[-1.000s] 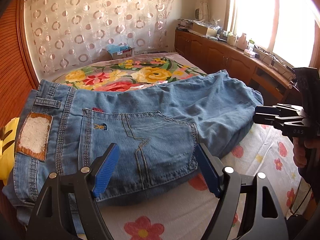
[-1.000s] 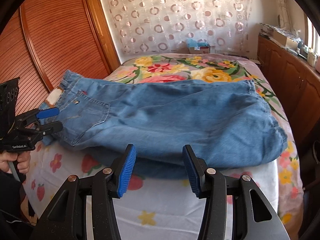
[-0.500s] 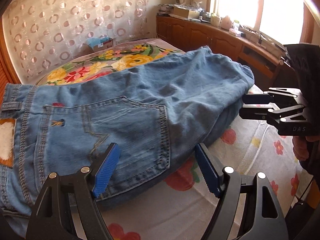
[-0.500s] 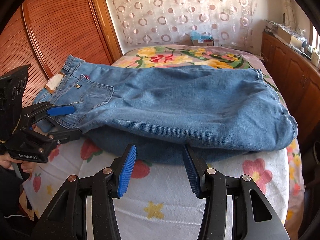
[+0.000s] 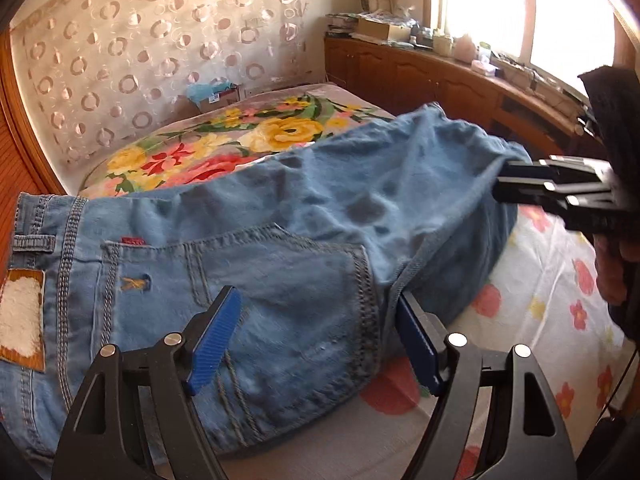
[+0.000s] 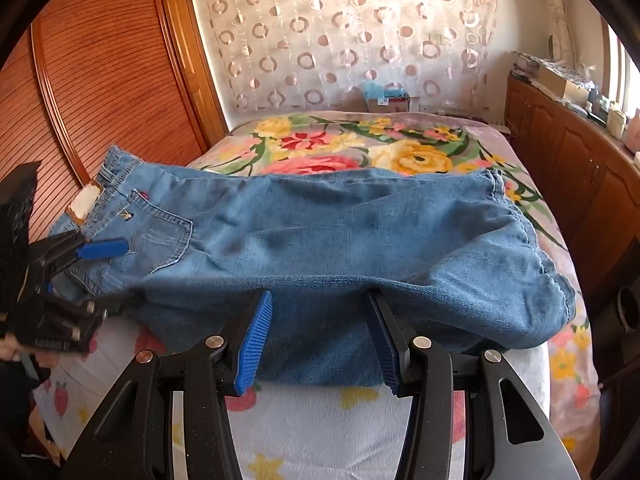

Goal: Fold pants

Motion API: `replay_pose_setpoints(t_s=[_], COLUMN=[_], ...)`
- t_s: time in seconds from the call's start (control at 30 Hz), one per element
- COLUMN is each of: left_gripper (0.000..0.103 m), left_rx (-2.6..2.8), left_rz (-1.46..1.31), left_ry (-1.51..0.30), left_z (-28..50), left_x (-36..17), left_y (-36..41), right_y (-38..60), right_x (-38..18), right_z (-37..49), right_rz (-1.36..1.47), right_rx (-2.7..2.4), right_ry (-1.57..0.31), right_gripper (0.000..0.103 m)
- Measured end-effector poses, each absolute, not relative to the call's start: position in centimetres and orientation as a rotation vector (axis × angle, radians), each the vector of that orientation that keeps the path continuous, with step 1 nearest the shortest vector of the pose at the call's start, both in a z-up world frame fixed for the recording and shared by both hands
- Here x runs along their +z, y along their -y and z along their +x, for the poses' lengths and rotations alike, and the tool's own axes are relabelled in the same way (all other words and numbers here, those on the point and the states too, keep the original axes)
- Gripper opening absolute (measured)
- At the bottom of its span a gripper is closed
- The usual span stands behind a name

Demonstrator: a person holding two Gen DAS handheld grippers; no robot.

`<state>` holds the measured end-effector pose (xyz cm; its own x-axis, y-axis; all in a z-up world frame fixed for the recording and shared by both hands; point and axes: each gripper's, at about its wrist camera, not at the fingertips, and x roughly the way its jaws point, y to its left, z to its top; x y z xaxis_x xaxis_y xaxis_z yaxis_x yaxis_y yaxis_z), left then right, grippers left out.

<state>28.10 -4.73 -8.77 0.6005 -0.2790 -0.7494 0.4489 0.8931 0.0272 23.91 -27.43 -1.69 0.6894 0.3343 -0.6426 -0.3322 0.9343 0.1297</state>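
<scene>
Right now I have both grippers at the near edge of the blue jeans (image 6: pixel 352 236), which lie across the bed (image 6: pixel 320 420) with the waistband to the left and the legs running right. My left gripper (image 5: pixel 316 344) is spread wide, its blue pads (image 5: pixel 214 340) straddling the back pocket (image 5: pixel 256 280) near the seat of the jeans. My right gripper (image 6: pixel 320 340) is likewise spread, one finger on each side of the folded near edge of the leg fabric, not pinching it. Through the right wrist camera I see the left gripper (image 6: pixel 100 276) at the waist end, beside the pale leather patch (image 6: pixel 86 202). A floral blanket (image 6: pixel 360 148) covers the far part of the bed.
</scene>
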Motion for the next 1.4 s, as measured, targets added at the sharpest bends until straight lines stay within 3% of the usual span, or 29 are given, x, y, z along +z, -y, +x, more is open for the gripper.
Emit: replay_pose_setpoints(t_s=[0.3,0.6,0.93,1.2,1.4], left_gripper=[0.078,0.078,0.078,0.078,0.078], left_rx=[-0.413,-0.440,-0.230,-0.047,-0.025], left_rz=[0.217,0.144,0.121,0.051,0.041], left_ry=[-0.842,-0.820,-0.721,-0.773,-0.805], left_z=[30.8,28.7,25.5,25.0,25.2], left_x=[-9.3,-7.7,-4.2,-7.0,-9.0], left_y=[4.4,2.7,-5.6,-13.1,-13.5], right_y=[27.9,25.9,31.7,38.4,39.4], right_x=[-3.1,-3.3,-0.3,-2.4,-5.1], right_z=[22.3,23.6,23.6,24.3,26.7], right_rz=[0.039,0.003,0.009,-0.028,0.037], right_rx=[0.438,0.475,0.326,0.085,0.074], right_ry=[-0.773,-0.776,-0.680,-0.723,-0.801], right_gripper=[0.050,0.050,0.050,0.050,0.050])
